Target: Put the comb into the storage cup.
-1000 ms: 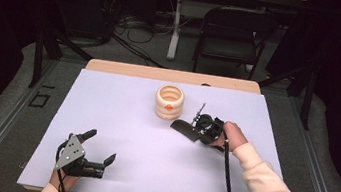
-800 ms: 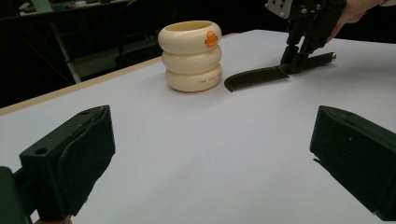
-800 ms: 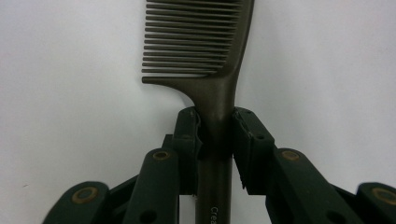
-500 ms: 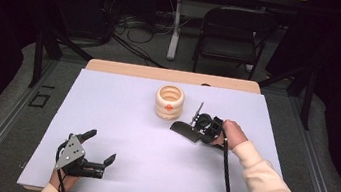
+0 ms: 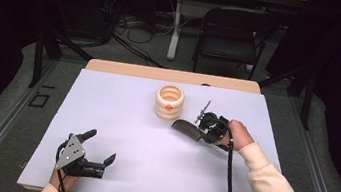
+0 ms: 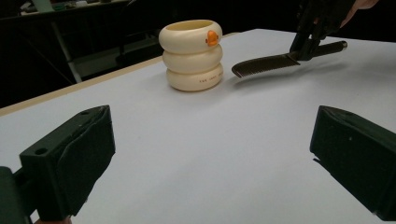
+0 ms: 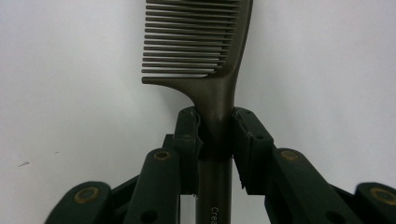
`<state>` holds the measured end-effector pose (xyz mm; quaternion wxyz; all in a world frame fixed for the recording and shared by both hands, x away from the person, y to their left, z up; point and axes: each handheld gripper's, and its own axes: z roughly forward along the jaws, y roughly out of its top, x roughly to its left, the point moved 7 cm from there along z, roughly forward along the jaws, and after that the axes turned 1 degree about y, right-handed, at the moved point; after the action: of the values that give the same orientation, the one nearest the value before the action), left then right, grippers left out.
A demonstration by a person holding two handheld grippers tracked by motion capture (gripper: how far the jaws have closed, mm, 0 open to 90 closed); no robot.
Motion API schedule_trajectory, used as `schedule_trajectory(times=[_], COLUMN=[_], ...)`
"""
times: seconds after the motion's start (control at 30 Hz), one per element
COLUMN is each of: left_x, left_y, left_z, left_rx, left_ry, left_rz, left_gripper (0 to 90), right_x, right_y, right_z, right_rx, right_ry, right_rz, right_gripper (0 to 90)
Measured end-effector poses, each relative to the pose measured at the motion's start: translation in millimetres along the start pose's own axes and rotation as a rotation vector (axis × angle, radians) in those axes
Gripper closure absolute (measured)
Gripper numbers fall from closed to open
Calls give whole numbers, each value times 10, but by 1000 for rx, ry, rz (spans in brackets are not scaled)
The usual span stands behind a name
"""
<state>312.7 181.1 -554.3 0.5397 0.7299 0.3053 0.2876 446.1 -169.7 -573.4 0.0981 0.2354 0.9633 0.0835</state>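
A dark comb [image 7: 201, 42] runs up between the jaws of my right gripper [image 7: 215, 135], which is shut on its handle just below the teeth. From above, the comb [image 5: 186, 128] points left from the right gripper [image 5: 204, 127], held a little over the white table sheet [image 5: 132, 136] just right of a cream ribbed cup [image 5: 169, 102] with an orange mark. My left gripper [image 5: 95, 148] sits open near the front left edge with nothing between its jaws. In the left gripper view the cup [image 6: 192, 55] and comb [image 6: 266, 64] lie ahead.
A black folding chair [image 5: 230, 31] and cables stand on the floor beyond the table's far edge. A black cable [image 5: 228, 185] trails from the right gripper along the sleeve.
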Motion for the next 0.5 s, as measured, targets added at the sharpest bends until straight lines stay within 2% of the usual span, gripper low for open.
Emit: schedule_trajectory(times=[0.03, 0.1, 0.23, 0.5], left_x=[0, 0, 1, -5], left_y=[0, 1, -2, -1], left_z=[-1, -2, 1, -2], left_rx=[0, -2, 0, 1], left_ry=[0, 1, 0, 0], left_rz=[0, 0, -1, 0], left_gripper=[2, 2, 2, 2], right_x=[4, 3, -4, -8], right_y=[-11, -9, -21, -44], right_z=[-20, -27, -82, -195], right_rx=[12, -19, -44, -106], right_ry=[7, 10, 14, 26], right_rz=[6, 7, 7, 44], right_gripper=[726, 727, 726, 726])
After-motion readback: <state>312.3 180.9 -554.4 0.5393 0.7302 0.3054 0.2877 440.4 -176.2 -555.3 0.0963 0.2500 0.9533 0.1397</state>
